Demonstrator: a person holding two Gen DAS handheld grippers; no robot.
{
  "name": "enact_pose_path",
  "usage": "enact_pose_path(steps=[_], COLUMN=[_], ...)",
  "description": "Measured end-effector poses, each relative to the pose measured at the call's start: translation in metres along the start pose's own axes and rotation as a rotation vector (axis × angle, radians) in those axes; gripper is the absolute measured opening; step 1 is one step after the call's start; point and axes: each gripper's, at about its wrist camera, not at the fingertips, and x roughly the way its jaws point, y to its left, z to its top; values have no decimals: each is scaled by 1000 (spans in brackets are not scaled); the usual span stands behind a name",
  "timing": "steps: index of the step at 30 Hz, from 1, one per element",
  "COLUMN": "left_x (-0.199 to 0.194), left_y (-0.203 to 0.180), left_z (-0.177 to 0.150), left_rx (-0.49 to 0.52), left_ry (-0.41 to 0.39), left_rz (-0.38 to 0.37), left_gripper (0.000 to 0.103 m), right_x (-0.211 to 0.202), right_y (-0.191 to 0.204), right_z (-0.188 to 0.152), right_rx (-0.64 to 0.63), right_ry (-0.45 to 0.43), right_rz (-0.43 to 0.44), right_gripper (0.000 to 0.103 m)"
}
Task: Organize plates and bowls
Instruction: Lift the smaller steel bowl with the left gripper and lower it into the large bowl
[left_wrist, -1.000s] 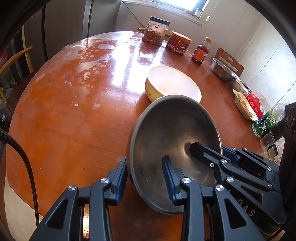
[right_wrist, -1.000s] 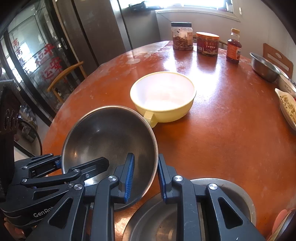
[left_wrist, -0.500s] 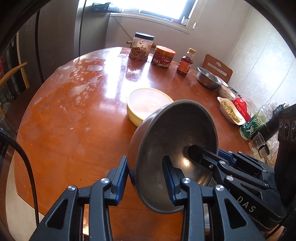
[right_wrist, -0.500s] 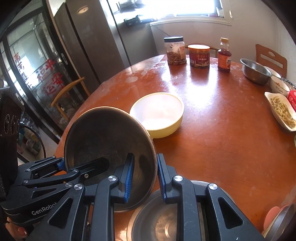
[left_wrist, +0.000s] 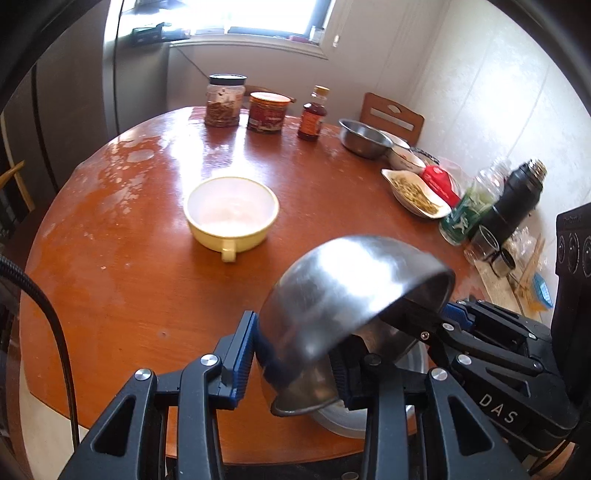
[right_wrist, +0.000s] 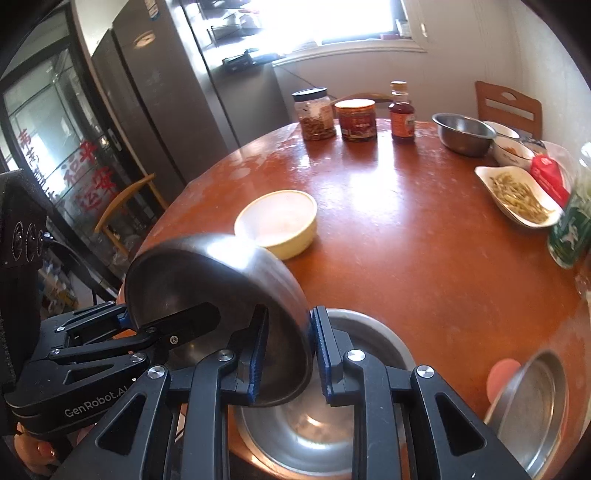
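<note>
Both grippers' fingers (left_wrist: 291, 354) (right_wrist: 288, 356) clench steel bowl (left_wrist: 343, 291) | right view only: tilted plate (right_wrist: 532, 410), apparently steel

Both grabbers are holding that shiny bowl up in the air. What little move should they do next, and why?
Probably ease the steel bowl down into the larger steel bowl right below it. Both the left gripper and the right gripper pinch its rim, it hangs tilted above that bowl, and nesting them tidies the table.

Steel bowl (left_wrist: 343, 295): now lifted clear of the table (left_wrist: 147, 280) and tipped nearly upside down, outer wall uppermost; positioned over the second steel bowl (right_wrist: 369, 332), away from the yellow bowl (left_wrist: 232, 214) it previously overlapped
</note>
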Motion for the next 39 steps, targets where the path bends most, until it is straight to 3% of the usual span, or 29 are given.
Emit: enact_pose_path(steps=[9, 17, 32, 39], left_x=[1, -3, 52, 61], left_y=[-29, -40, -37, -36], left_z=[-13, -21, -19, -21], left_rx=[58, 96, 86, 94], left_ry=[30, 74, 181, 196], left_rz=[-31, -33, -14, 1], left_gripper=[37, 38, 38, 38], right_x=[-24, -41, -2, 9], right_y=[-23, -28, -52, -58], right_z=[-23, -37, -45, -46], right_rx=[43, 60, 131, 138], right_ry=[-5, 22, 133, 165], right_rz=[-29, 0, -38, -34], right_gripper=[26, 27, 27, 27])
